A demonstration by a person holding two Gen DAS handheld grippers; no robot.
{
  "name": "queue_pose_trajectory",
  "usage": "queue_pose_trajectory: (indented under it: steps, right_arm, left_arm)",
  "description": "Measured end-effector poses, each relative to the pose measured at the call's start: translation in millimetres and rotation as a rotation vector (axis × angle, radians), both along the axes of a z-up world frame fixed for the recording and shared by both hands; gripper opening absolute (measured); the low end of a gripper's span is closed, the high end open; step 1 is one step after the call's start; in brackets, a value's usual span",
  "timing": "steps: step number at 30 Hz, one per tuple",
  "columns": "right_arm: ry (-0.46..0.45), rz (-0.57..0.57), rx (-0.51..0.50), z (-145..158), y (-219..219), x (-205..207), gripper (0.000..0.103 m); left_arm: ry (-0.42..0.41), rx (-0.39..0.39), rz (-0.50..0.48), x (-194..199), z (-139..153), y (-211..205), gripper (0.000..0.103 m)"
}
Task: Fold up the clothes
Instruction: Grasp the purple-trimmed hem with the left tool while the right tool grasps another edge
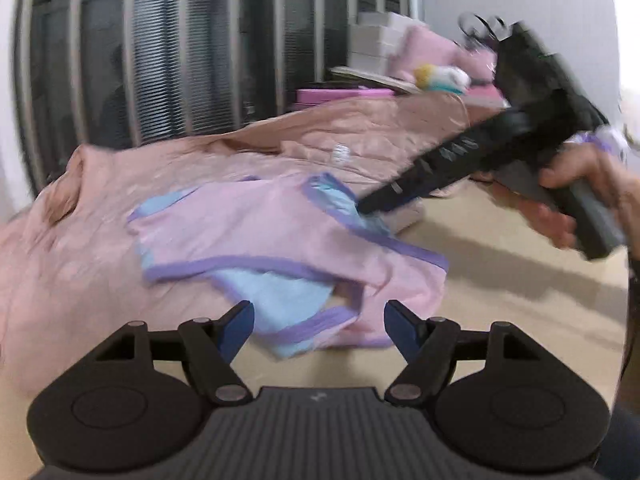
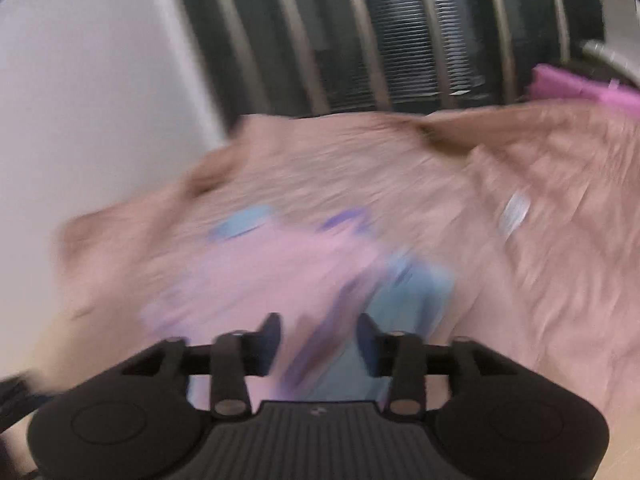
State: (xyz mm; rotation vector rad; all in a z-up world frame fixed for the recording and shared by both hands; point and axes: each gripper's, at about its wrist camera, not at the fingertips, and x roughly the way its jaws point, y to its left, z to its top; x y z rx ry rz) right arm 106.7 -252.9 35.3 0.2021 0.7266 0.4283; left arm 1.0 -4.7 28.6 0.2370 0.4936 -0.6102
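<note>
The pink garment (image 1: 256, 236) with purple trim and blue lining lies rumpled on the pink bedspread (image 1: 60, 264). Only the left view shows the right gripper (image 1: 366, 205), tip at the garment's blue corner, grip unclear; left gripper (image 1: 319, 322) gapes wide, empty.

Garment (image 1: 256, 236): pale pink, purple binding along edges, light blue lining. Bedspread (image 1: 80, 248): dusty salmon pink, quilted. Left tongs (image 1: 319, 326): black body, dark blue pads (image 1: 240, 328). Right tongs (image 2: 319, 340): black, dark blue pads. Floor (image 1: 500, 300): beige. Far pillows (image 1: 432, 50): pink. Far-left window bars (image 1: 184, 40): white over dark grey slats.
</note>
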Motion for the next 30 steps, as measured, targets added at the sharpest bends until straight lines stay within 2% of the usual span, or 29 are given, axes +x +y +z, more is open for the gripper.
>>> queue_pose_trajectory:
  steps: [2,3,4,5,6,7,8,9,11,13,16,17,19,21,23,24,26,27,28,29,30]
  right_arm:
    - [0.014,0.04,0.043,-5.7,-3.8,-29.5,0.044]
    - [0.02,0.046,0.039,-8.9,-2.9,-35.9,0.044]
    - [0.026,0.051,0.033,-12.1,-1.7,-41.3,0.044]
    - [0.035,0.05,0.018,-16.7,1.5,-42.6,0.044]
    - [0.043,0.049,0.003,-21.5,4.9,-43.4,0.043]
    - [0.052,0.047,-0.012,-26.2,8.3,-44.2,0.039]
    - [0.063,0.047,-0.017,-30.4,10.4,-46.2,0.021]
    - [0.075,0.048,-0.021,-34.6,12.4,-48.5,0.008]
    - [0.055,0.052,0.002,-33.6,13.1,-60.5,0.003]
    - [0.02,0.062,0.04,-26.8,13.1,-75.6,0.003]
    - [-0.069,0.096,0.115,4.9,11.0,-100.4,0.003]
    - [-0.103,0.113,0.146,16.9,10.2,-103.8,0.003]
    - [-0.166,0.134,0.184,39.8,10.9,-104.0,0.003]
    - [-0.226,0.116,0.118,53.7,21.2,-85.8,0.003]
    - [-0.207,0.051,0.043,47.2,31.2,-48.1,0.005]
    - [-0.16,0.018,0.008,35.5,34.2,-28.5,0.016]
    - [-0.043,-0.07,-0.096,8.7,39.4,6.0,0.03]
    - [0.003,-0.119,-0.156,-1.5,40.5,10.8,0.03]
    - [-0.01,-0.107,-0.142,-5.1,37.1,1.5,0.03]
    - [-0.031,-0.087,-0.119,-7.9,33.2,-9.5,0.034]
    - [-0.058,-0.064,-0.079,-8.9,28.0,-24.1,0.043]
  left_arm:
    - [0.009,0.048,-0.006,4.5,-6.4,-8.9,0.071]
    - [0.013,0.072,-0.008,6.8,-9.6,-13.3,0.063]
    - [0.018,0.096,-0.011,9.0,-12.8,-17.7,0.046]
    - [0.022,0.12,-0.013,11.3,-16.1,-22.1,0.036]
    - [0.027,0.144,-0.016,13.6,-19.3,-26.5,0.005]
    - [0.053,0.124,-0.009,12.0,-18.7,-22.6,0.003]
    - [0.075,0.1,0.007,7.2,-15.1,-15.7,0.003]
    - [0.097,0.076,0.024,2.3,-11.5,-8.8,0.003]
    - [0.116,-0.014,0.028,-17.4,-0.6,11.1,0.003]
    - [0.117,-0.122,0.058,-38.4,14.1,33.5,0.003]
    - [0.113,-0.273,0.111,-45.6,35.0,58.6,0.003]
    - [0.113,-0.321,0.139,-41.0,41.6,64.1,0.003]
    - [0.096,-0.368,0.207,-23.4,49.7,66.1,0.003]
    - [0.084,-0.361,0.342,3.9,45.9,61.7,0.006]
    - [0.138,-0.302,0.454,33.4,28.4,55.8,0.024]
    - [0.168,-0.265,0.492,41.6,20.2,54.3,0.035]
    - [0.202,-0.263,0.484,39.1,8.4,57.1,0.039]
    - [0.215,-0.284,0.439,29.9,4.0,60.5,0.05]
    - [0.222,-0.299,0.405,21.1,0.9,62.9,0.062]
    - [0.221,-0.303,0.385,15.1,-0.7,64.2,0.066]
    - [0.209,-0.284,0.368,9.5,-2.2,60.2,0.066]
